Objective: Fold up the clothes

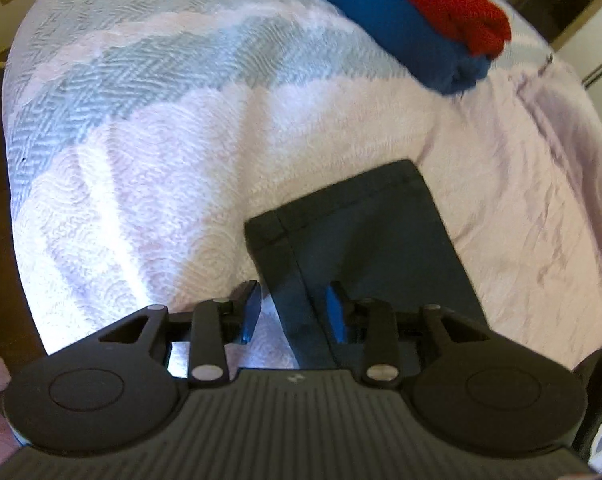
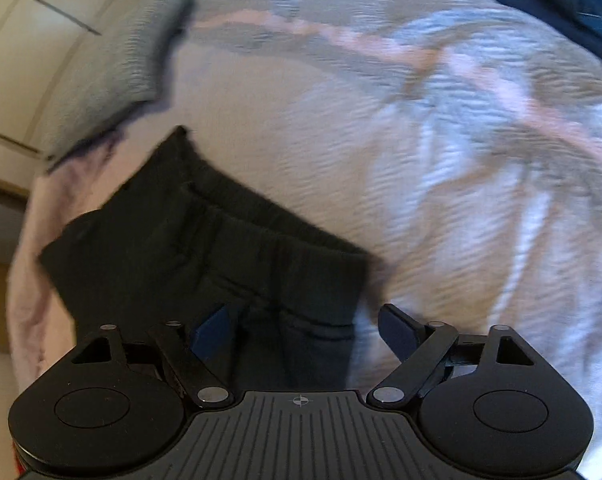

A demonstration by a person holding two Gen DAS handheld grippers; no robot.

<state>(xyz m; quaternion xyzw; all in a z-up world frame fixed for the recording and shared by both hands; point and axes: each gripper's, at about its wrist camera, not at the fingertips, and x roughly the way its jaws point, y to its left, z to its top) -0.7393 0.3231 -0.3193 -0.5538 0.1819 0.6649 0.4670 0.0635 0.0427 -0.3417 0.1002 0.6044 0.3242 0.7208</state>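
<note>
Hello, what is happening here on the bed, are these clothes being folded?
Yes. A person works with two hand-held grippers over a dark pair of trousers lying on the bedspread. The left hand-held gripper is open at the leg hems, and the right hand-held gripper is open at the waistband end. Neither grips the cloth. A folded red and blue pile lies nearby.
</note>
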